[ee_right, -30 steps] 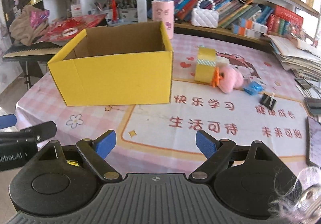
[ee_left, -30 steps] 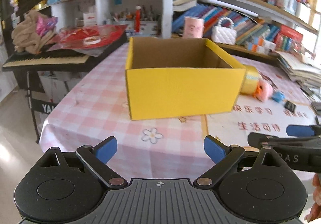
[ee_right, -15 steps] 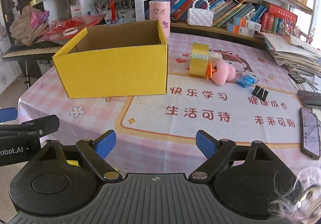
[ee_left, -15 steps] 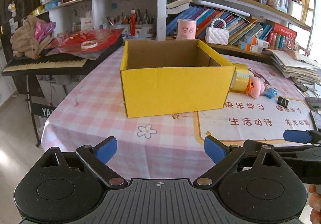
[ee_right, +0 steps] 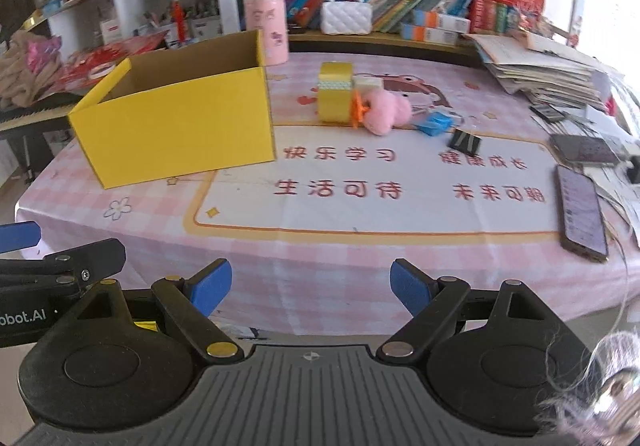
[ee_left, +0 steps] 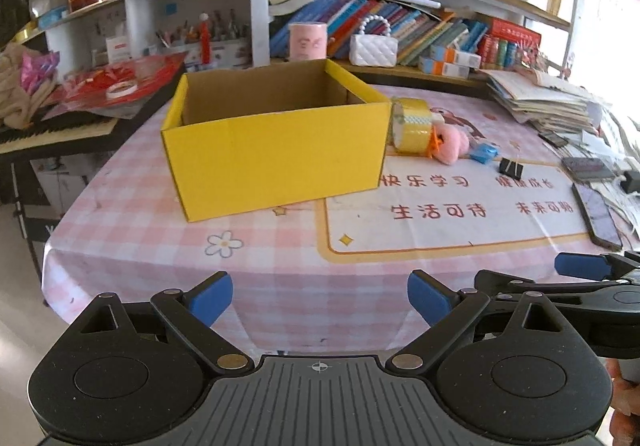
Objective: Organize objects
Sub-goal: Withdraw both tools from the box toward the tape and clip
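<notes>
Step in hand looks like the approach, nothing picked yet; both grippers hang off the near table (ee_right: 320,258) edge. Left gripper (ee_left: 320,296) jaws spread, empty; right gripper (ee_right: 310,282) likewise spread, nothing btwn pads. Box (ee_right: 180,118) sits open-topped, left of centre; tape (ee_right: 335,96), pink toy (ee_right: 386,112), blue bit (ee_right: 436,123) and clip (ee_right: 464,141) lie beside it to the right, well ahead of the jaws. Next move prob needs right gripper to reach fwd over one item, then close.

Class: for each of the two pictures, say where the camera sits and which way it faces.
Left wrist: on the left gripper, open, facing the yellow box; right gripper at the right edge.
Right wrist: on the right gripper, open, facing the tape roll; left gripper at the left edge.
Shared: box, tape, pink plush toy, phone.
</notes>
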Available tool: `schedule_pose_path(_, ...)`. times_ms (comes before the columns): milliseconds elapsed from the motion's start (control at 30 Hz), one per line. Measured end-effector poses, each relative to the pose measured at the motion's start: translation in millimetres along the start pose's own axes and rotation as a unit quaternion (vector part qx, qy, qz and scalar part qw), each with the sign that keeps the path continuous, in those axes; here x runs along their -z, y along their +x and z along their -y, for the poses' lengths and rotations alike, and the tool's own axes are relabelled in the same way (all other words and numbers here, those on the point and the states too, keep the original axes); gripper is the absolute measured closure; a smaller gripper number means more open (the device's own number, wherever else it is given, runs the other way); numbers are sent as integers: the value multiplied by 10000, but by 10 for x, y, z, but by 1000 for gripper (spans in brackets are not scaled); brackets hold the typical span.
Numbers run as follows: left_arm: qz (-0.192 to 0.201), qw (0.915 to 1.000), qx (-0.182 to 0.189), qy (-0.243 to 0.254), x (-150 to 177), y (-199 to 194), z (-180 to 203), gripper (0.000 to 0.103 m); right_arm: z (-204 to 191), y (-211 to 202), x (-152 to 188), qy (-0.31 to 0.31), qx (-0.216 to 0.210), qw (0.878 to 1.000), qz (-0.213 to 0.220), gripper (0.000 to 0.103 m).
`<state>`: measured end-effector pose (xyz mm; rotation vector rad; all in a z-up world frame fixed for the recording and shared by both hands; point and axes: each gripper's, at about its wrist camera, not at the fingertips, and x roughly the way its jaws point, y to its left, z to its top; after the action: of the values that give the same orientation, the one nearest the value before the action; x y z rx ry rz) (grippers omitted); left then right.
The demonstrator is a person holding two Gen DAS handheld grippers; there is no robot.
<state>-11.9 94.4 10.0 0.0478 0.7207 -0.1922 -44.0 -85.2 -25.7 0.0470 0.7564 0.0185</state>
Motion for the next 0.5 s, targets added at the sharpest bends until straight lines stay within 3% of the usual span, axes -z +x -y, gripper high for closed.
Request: schedule_pose_path(500, -122, 9989, 339, 316, -157, 274, 448, 8, 489, 42, 16, 371, 399, 9985, -76, 17)
